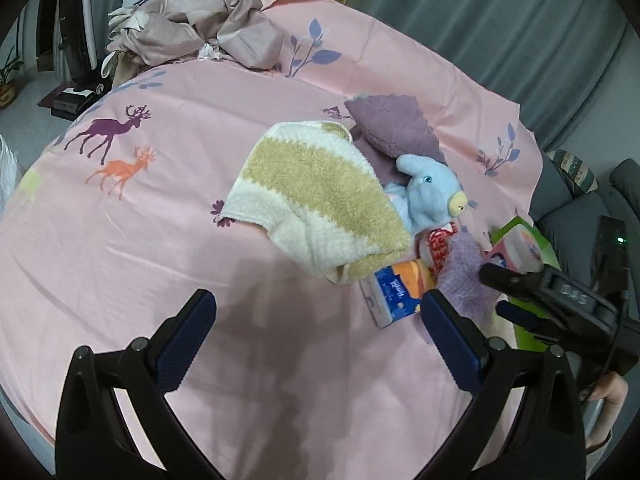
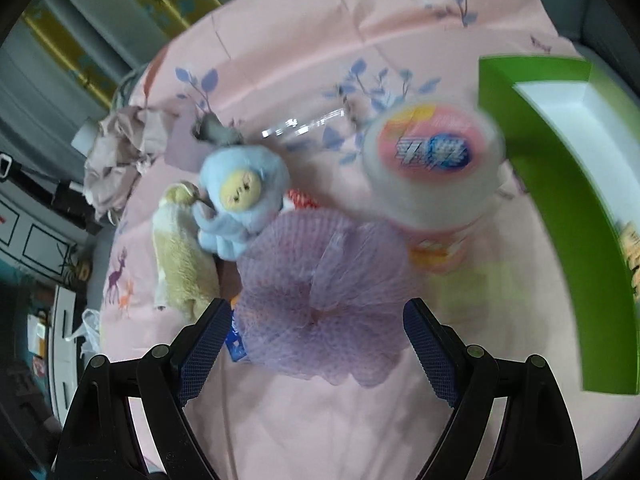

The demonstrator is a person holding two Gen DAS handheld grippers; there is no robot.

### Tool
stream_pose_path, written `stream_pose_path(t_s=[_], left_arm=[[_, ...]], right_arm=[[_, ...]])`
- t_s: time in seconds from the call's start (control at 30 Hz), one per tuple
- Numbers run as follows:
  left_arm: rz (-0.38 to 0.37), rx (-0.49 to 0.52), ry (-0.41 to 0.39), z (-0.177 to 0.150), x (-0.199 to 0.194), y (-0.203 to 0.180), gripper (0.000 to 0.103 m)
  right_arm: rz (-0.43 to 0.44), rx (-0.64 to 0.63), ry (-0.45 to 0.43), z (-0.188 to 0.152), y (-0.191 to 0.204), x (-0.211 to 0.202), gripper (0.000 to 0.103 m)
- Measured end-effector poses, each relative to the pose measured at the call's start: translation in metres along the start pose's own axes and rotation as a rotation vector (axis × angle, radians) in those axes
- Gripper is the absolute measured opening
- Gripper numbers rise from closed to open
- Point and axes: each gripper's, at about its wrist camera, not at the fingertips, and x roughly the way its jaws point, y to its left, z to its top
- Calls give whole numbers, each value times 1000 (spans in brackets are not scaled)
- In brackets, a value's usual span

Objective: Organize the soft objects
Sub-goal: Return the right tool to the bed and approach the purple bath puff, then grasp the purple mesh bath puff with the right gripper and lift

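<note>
A cream and tan fluffy towel (image 1: 320, 196) lies mid-bed, with a mauve fluffy cloth (image 1: 394, 128) behind it and a light blue plush toy (image 1: 430, 192) at its right. A lilac mesh bath pouf (image 2: 324, 296) lies just ahead of my right gripper (image 2: 320, 336), which hangs open over its near edge without touching it. My left gripper (image 1: 320, 312) is open above bare sheet, short of the towel. The right gripper's black body (image 1: 560, 296) shows at the right of the left wrist view, above the pouf (image 1: 466, 272).
A pink-lidded tub (image 2: 432, 160) stands beside a green box (image 2: 560, 216) at the right. A blue and orange tissue pack (image 1: 396, 292) lies under the towel's corner. Crumpled beige bedding (image 1: 192, 28) is heaped at the far edge of the pink sheet (image 1: 160, 240). A hand (image 1: 608, 396) shows at the lower right.
</note>
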Motion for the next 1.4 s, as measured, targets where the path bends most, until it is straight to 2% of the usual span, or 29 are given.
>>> stream_pose_path(t_s=[0.13, 0.23, 0.3, 0.37, 0.47, 0.57, 0.67, 0.83, 0.93, 1.1, 1.2, 1.23, 1.27, 1.33, 1.4], left_arm=[[19, 25, -16, 0, -3, 3, 102], [44, 31, -30, -1, -5, 4, 102], [48, 31, -35, 0, -7, 8, 102], [49, 19, -35, 0, -8, 11, 102], [43, -8, -26, 2, -9, 19, 102], [32, -19, -18, 4, -10, 22, 102], [46, -25, -25, 6, -12, 24, 102], [57, -23, -17, 5, -12, 26, 102], [63, -21, -19, 4, -12, 26, 102], [74, -26, -17, 5, -12, 30, 102], [77, -32, -10, 6, -11, 33, 102], [81, -33, -8, 6, -11, 33, 102], [85, -36, -5, 6, -10, 34, 102], [83, -38, 0, 6, -10, 35, 102], [75, -36, 11, 5, -9, 34, 102]], right_arm=[[-22, -29, 26, -4, 8, 22, 88], [-22, -5, 48, -7, 3, 33, 88], [-22, -6, 53, -6, 2, 33, 74], [-32, -43, 37, -6, 6, 27, 48], [6, -80, 26, -6, 12, 11, 34], [77, -141, 28, -9, 25, -2, 28], [132, -217, 39, -18, 43, -10, 28], [158, -318, 52, -31, 74, -12, 27], [194, -331, 74, -35, 79, -10, 27], [314, -348, 117, -40, 87, -11, 28], [310, -346, 124, -41, 90, -10, 28], [297, -348, 128, -41, 90, -9, 34], [281, -346, 127, -41, 89, -9, 49], [268, -329, 103, -39, 86, -13, 72], [253, -310, 74, -36, 81, -20, 75]])
